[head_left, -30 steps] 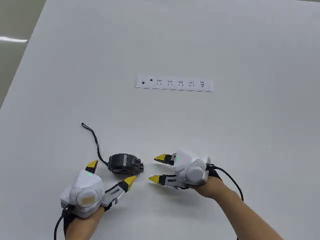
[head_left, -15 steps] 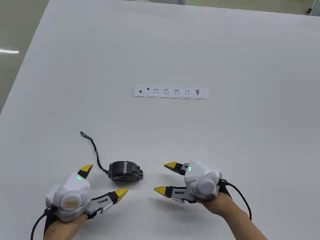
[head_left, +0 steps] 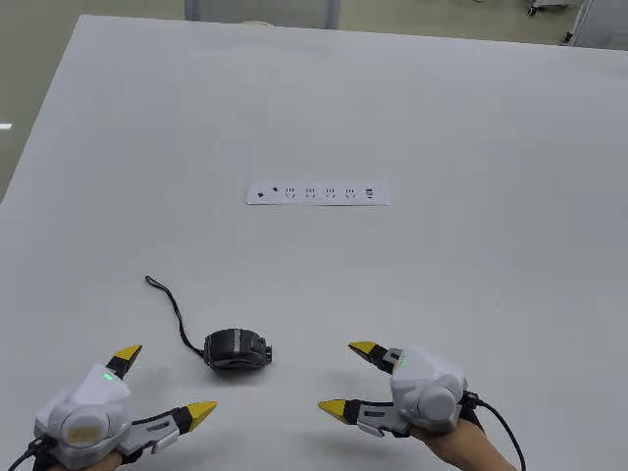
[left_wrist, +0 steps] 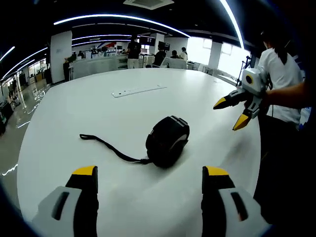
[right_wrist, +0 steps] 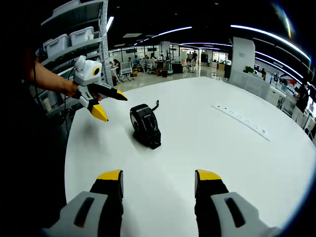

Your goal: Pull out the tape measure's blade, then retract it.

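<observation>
A black tape measure (head_left: pixel 235 348) lies on the white bench (head_left: pixel 442 245), its blade fully retracted. Its thin black wrist cord (head_left: pixel 169 306) trails loosely away from it across the surface.

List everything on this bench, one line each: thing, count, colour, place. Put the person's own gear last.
table: one, white, under everything.
power strip: one, white, lying flat mid-table, beyond the tape measure.
tape measure: one, black, near the front edge, between the two grippers, touched by neither.
wrist strap: one, black, trailing from the tape measure's left side.
left hand-held gripper: one, white with yellow tips, front left, open.
right hand-held gripper: one, white with yellow tips, front right, open.
</observation>
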Motion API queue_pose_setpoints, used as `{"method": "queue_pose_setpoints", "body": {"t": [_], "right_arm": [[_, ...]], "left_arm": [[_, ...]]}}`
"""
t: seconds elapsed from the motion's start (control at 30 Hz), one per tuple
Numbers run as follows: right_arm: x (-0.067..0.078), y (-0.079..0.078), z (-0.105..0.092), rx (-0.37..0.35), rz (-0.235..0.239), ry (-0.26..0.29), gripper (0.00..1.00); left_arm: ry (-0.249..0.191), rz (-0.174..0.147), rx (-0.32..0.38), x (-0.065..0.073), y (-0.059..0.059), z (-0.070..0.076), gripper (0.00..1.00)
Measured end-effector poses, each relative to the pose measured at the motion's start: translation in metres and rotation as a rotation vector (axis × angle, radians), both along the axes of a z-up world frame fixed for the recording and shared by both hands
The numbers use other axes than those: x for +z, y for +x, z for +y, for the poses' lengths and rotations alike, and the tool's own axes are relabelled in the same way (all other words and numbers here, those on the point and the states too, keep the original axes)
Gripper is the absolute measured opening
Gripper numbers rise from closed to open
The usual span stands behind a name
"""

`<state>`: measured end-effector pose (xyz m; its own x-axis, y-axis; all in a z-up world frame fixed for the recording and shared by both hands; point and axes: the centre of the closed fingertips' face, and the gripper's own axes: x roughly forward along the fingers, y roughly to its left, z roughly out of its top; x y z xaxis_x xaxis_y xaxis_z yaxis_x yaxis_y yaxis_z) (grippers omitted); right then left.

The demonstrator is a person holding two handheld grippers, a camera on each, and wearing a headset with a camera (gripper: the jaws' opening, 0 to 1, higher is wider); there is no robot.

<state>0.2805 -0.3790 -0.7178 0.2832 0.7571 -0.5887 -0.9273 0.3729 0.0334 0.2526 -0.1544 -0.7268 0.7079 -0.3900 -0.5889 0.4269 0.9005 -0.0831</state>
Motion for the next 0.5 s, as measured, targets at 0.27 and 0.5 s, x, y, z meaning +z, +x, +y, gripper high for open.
{"method": "queue_pose_setpoints", "body": {"t": [0.27,0.5], "right_arm": [[0.005,-0.011,-0.023,-0.061,0.019,0.001,0.66],[0.009,-0.018,-0.042,-0.109,0.032,-0.003,0.74]], "left_arm": [[0.002,0.004,-0.002,0.011,-0.015,0.006,0.90],[-0.005,0.003,-0.011,0.018,-0.030,0.007,0.94]]}}
